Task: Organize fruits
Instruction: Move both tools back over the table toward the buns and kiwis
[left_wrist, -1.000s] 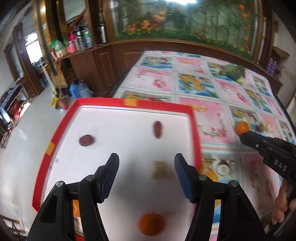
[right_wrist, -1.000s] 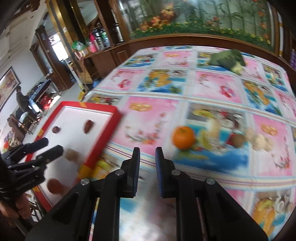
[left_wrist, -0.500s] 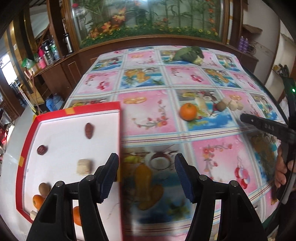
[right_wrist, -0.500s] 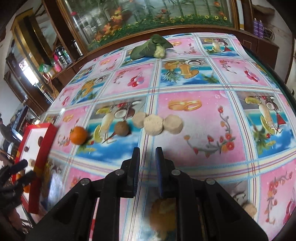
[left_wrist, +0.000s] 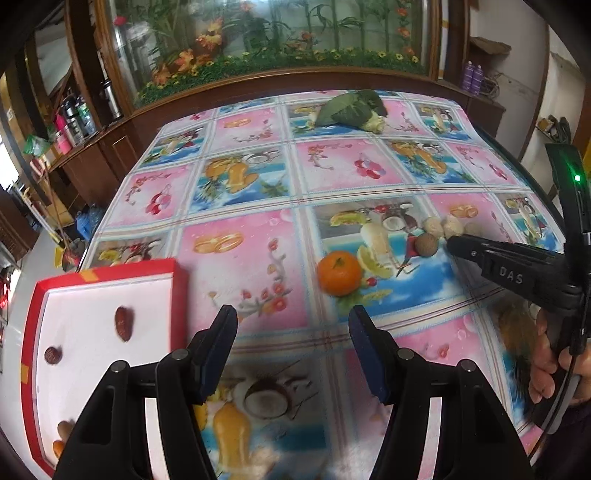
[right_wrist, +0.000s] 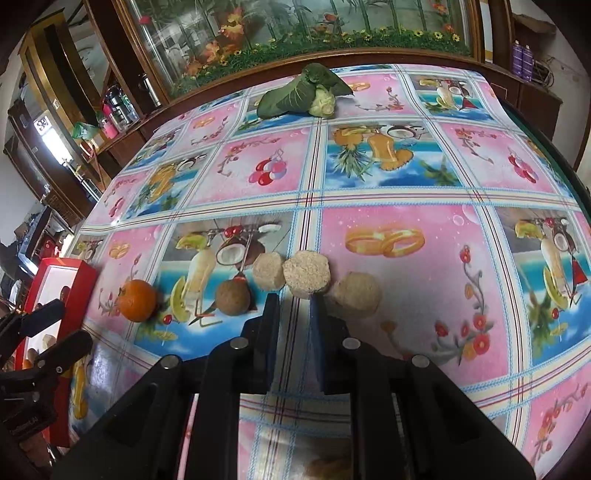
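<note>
An orange (left_wrist: 339, 273) lies on the patterned tablecloth, just ahead and right of my left gripper (left_wrist: 293, 325), which is open and holds nothing. A brown round fruit (right_wrist: 232, 298) and three pale beige round pieces (right_wrist: 306, 272) lie in a row close in front of my right gripper (right_wrist: 294, 301). That gripper's fingers stand close together with nothing between them. The red tray (left_wrist: 110, 273) with a white floor sits at the left and holds two dark dates (left_wrist: 123, 323) and some small fruits at its near end.
A leafy green vegetable (right_wrist: 303, 94) lies at the table's far edge, before a wooden cabinet with glass. A hand (left_wrist: 554, 365) holds the right gripper's handle. The table's right edge curves close by.
The left gripper has swung right, from over the tray to over the tablecloth near the orange. The right gripper has moved up to the beige pieces.
</note>
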